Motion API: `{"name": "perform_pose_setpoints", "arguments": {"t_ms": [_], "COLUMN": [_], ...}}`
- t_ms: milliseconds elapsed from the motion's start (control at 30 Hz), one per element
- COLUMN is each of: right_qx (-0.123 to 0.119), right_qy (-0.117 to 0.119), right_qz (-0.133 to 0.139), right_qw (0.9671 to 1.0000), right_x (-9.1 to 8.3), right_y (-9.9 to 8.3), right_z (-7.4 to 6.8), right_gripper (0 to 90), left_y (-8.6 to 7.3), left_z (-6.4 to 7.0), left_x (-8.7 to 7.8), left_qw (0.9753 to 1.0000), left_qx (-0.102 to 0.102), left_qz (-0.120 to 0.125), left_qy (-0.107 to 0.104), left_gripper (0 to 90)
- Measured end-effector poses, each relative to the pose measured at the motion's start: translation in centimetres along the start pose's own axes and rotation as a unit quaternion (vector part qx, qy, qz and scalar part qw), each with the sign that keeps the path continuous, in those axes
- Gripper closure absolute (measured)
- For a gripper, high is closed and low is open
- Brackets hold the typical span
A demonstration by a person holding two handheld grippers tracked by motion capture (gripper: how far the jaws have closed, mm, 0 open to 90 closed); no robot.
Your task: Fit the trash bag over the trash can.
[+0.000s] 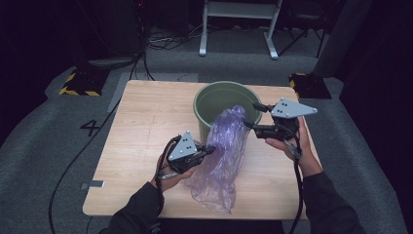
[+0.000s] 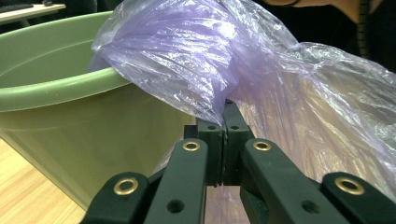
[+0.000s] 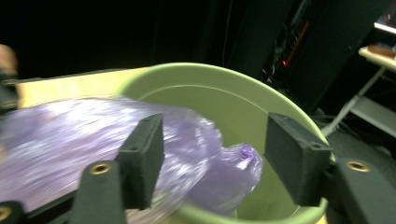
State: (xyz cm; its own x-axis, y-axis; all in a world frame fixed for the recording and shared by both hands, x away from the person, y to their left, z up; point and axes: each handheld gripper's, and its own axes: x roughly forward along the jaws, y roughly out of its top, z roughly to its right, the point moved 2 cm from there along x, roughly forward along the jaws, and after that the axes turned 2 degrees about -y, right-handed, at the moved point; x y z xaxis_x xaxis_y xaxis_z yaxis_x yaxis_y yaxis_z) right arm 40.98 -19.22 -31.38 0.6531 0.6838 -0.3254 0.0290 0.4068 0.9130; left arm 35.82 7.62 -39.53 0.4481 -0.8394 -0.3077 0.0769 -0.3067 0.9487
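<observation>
A crumpled purple plastic bag (image 1: 221, 151) lies on the wooden table (image 1: 146, 126), its top end draped over the near rim of a green bucket (image 1: 219, 97). My left gripper (image 1: 210, 149) is shut on the bag's left side; in the left gripper view its jaws meet on the film of the bag (image 2: 219, 60) beside the bucket (image 2: 70, 116). My right gripper (image 1: 254, 116) is open at the bucket's right rim, jaws wide apart. In the right gripper view the bag's end (image 3: 196, 154) hangs into the bucket (image 3: 219, 102) between the fingers (image 3: 142, 156).
The bucket stands at the table's back middle. Cables (image 1: 73, 161) run over the grey floor to the left. A white metal frame (image 1: 238, 24) stands behind the table. Black-and-yellow floor markers (image 1: 80, 83) sit at the table's far corners.
</observation>
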Motion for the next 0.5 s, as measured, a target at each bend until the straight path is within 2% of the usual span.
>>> {"name": "perform_pose_setpoints", "arguments": {"t_ms": [67,200,300,400,500], "right_qx": [0.0,-0.027,-0.047,-0.066,-0.07], "right_qy": [0.02,0.064,0.087,0.079,0.062], "right_qz": [0.01,0.007,0.002,-0.017,-0.023], "right_qw": [0.9997,0.9975,0.9951,0.9945,0.9953], "right_x": [-0.9,-1.9,-2.0,-1.5,-0.7], "right_y": [-0.2,-1.3,-2.1,-2.6,-3.0], "right_z": [-0.8,-3.3,-4.9,-5.8,-6.0], "right_gripper": [34.8,35.0,35.1,36.8,44.6], "left_y": [0.0,0.0,0.0,0.1,0.2], "left_z": [0.0,0.0,0.0,0.0,0.0], "left_x": [0.1,0.2,0.2,0.3,0.4], "left_qw": [1.0,1.0,1.0,1.0,1.0], "left_qx": [0.0,0.0,-0.001,0.0,0.0], "left_qz": [-0.002,-0.003,-0.002,-0.003,-0.001], "left_qy": [0.001,0.005,0.006,0.005,0.004], "left_gripper": [89.0,88.9,88.9,88.9,88.8]}}
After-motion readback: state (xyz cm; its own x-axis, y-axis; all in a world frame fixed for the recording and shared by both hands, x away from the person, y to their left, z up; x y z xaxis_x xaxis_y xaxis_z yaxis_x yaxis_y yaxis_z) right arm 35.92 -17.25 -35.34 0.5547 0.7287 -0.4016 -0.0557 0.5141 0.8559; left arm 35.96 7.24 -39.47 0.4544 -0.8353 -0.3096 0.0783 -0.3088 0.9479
